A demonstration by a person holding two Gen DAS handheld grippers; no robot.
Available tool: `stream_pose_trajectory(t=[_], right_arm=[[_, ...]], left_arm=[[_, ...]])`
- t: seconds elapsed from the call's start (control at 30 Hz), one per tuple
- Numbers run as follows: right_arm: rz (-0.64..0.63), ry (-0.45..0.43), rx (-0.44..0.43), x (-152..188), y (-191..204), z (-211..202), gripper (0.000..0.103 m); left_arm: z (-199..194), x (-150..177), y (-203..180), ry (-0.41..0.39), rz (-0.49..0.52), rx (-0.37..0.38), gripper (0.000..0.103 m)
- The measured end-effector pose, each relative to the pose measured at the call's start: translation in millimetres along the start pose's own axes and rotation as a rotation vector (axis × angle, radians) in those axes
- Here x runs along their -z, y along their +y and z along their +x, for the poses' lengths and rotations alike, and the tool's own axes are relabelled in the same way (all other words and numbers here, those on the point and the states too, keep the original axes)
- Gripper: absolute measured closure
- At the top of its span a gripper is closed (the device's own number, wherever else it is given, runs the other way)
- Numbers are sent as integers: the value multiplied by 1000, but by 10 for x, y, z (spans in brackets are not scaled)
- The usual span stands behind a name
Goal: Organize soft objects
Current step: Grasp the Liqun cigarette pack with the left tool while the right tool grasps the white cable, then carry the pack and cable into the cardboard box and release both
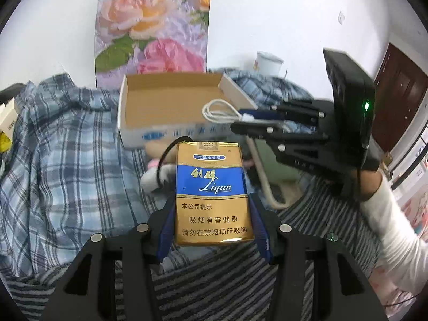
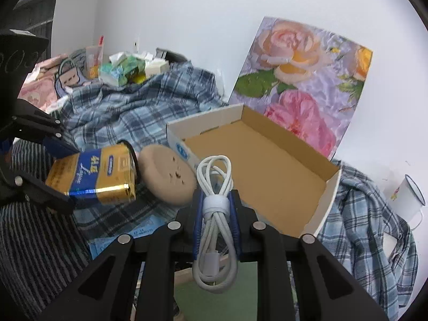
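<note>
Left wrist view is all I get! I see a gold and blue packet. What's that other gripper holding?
Observer: The right gripper is shut on a bundled white cable with a band round its middle.
Operator: Is anything in the cardboard box?
Observer: No, the box floor is bare right across.
Operator: What's the round tan thing behind my packet?
Observer: A soft tan cushion with a small face, lying beside the box. The packet, in the left gripper, is in front of it.

Black cord (image 1: 163, 160) end hidden behind pack (image 1: 212, 192); mug (image 1: 267, 62) perhaps blurred.
</note>
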State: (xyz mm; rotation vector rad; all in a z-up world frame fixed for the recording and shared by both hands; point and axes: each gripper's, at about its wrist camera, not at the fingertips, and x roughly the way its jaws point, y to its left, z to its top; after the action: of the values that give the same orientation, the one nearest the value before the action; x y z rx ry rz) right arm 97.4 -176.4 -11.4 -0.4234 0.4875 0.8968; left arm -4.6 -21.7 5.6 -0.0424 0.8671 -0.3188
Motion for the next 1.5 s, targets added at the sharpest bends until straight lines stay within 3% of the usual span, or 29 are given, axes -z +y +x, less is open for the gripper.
stream_pose_trajectory(t=[0.3,0.57,0.77,0.93,1.07,1.27,1.4,1.5], right_arm=[[68,-86,50,-157,-206,-293,85],[154,-177,123,-481,-411,-597,85],[180,-229,194,-813,-467,-808,85],[194,-279,235,-1016,-499,-919,85],[181,-301,265,-1114,-480,-903,85],[287,-379,249,-1170,-676,-801,85],[358,-380,241,-1235,-860,-649,85],[350,-352,243,-1230,-863,-488,85]], left_arm=[[-224,-359,-10,-125,-16,-8,50],[-308,-850,31,-240,12,-90,50],[-345,-1225,120,-304,10,-52,50],[-360,-1488,172,-332,7,-35,50],[-392,-1616,182,-369,30,-69,50],[-273,-1711,338,-377,5,-75,50],[-122,-1790,471,-355,-37,-52,50],[-50,-1835,518,-352,-45,-80,50]])
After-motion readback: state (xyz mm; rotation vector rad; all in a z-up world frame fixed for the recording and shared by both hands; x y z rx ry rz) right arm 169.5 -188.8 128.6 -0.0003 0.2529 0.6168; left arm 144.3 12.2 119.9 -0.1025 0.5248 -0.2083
